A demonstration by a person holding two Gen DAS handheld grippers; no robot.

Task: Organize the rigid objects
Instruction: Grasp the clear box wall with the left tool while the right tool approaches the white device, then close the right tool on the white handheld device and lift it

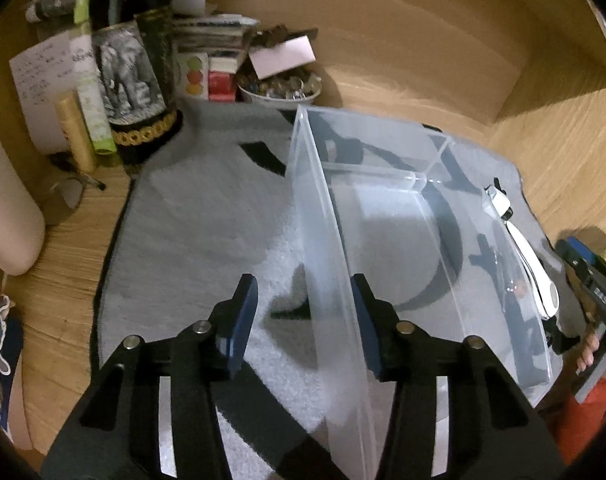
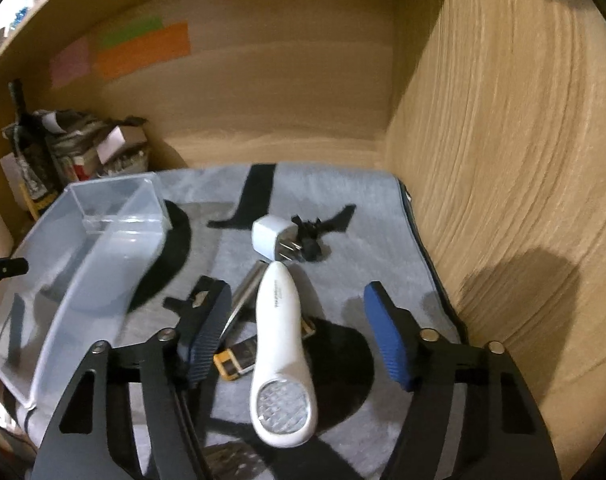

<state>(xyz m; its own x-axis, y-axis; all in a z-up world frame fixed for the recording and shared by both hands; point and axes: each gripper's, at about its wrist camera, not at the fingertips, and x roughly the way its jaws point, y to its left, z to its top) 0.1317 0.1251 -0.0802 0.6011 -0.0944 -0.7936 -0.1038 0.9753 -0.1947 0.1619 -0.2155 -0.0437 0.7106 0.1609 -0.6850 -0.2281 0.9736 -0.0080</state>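
The left gripper [image 1: 299, 320] straddles the clear bin's [image 1: 383, 208] near wall, its jaws apart, seemingly not yet pinching. The right gripper [image 2: 299, 328] brackets the white handheld device [image 2: 281, 344] on the grey mat [image 2: 363, 208], jaws apart; judging by this, each still needs to clamp

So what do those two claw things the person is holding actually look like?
Both look alike. The left gripper and right gripper are black, angular frames with cut-out slots and silver round pins at the joints. Each has two fingers tipped with dark blue pads, ribbed on their inner faces. No cables show. At the left view's edge, a hand with a reddish-orange sleeve is visible.
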